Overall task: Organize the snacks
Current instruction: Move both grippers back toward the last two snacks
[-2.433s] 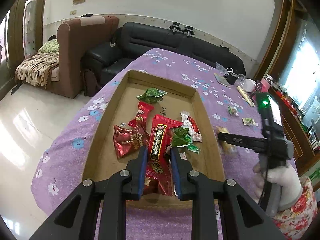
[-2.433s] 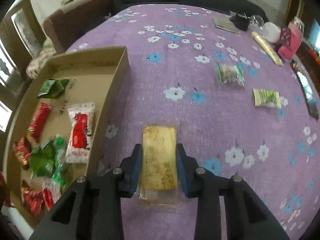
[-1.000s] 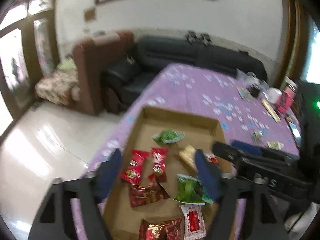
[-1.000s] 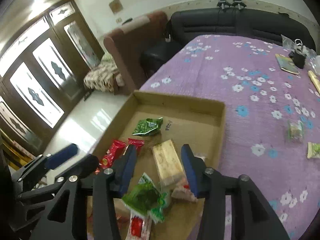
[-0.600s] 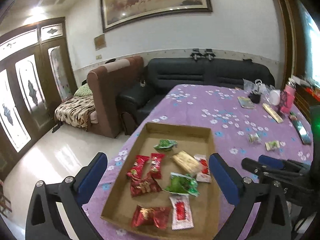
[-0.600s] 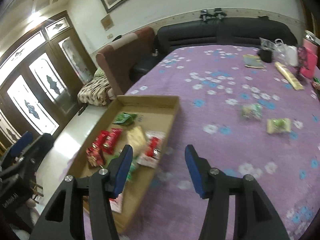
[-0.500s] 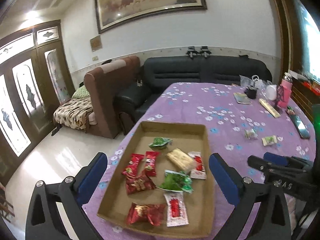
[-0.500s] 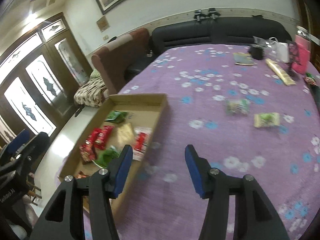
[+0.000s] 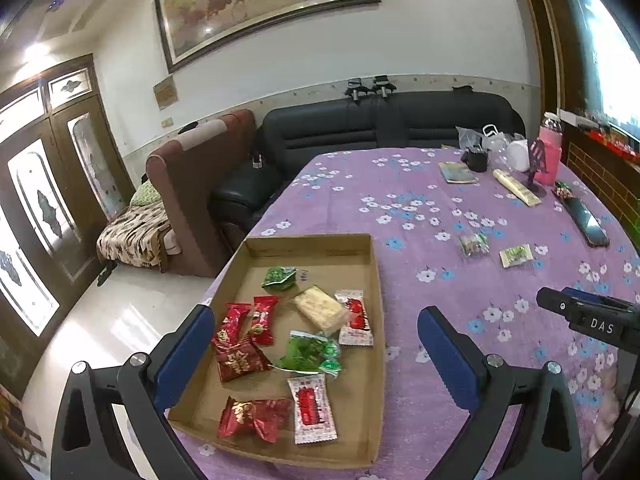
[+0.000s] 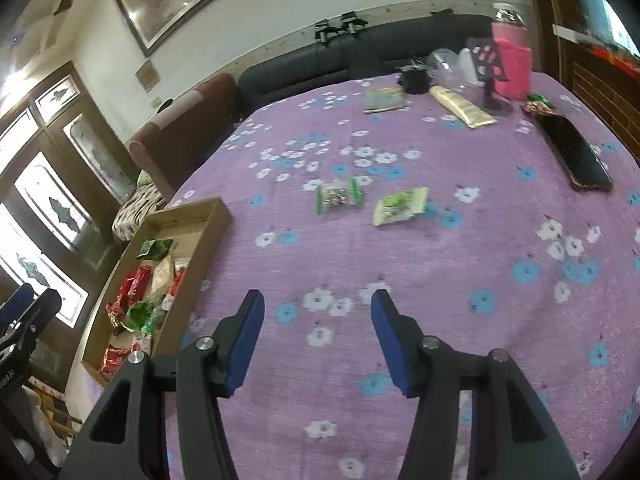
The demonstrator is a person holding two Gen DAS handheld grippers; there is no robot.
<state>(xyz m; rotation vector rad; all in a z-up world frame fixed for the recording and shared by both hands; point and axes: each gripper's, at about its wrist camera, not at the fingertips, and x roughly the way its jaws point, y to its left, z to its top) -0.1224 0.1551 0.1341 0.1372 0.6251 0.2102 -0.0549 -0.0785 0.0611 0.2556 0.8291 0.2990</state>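
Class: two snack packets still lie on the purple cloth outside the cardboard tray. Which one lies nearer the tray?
The clear packet with green ends; the pale green packet lies beyond it, farther from the tray.

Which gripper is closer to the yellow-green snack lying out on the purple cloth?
Right. The right gripper faces the yellow-green snack across bare cloth, while the left gripper hangs over the box, farther off.

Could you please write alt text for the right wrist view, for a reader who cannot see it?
The open, empty right gripper hangs over a purple flowered tablecloth, facing two loose snack packets, one clear with green ends, one pale green. A cardboard tray of red and green snacks sits at left; a pink bottle stands at the far edge.
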